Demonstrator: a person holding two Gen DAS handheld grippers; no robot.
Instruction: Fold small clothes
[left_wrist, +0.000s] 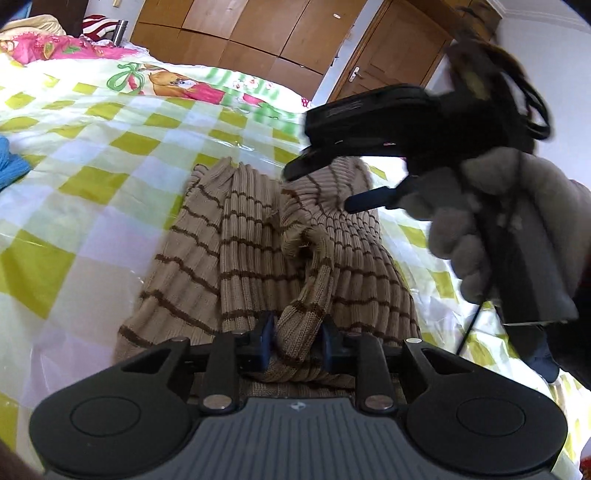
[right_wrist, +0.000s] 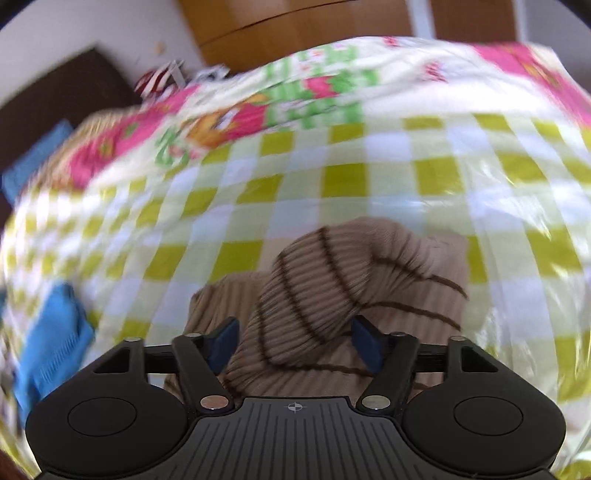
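Observation:
A beige knit sweater with thin brown stripes lies crumpled on the checked bed cover. My left gripper is shut on a bunched fold of it at the near edge, both blue pads pressing the knit. The right gripper, held by a grey-gloved hand, hovers over the sweater's far right part. In the right wrist view, the right gripper stands open wide, a raised hump of the sweater between its fingers without being pinched.
A blue knit garment lies on the bed to the left. Pink bedding is piled at the head. Wooden wardrobes and a door stand beyond the bed. The cover is glossy and wrinkled.

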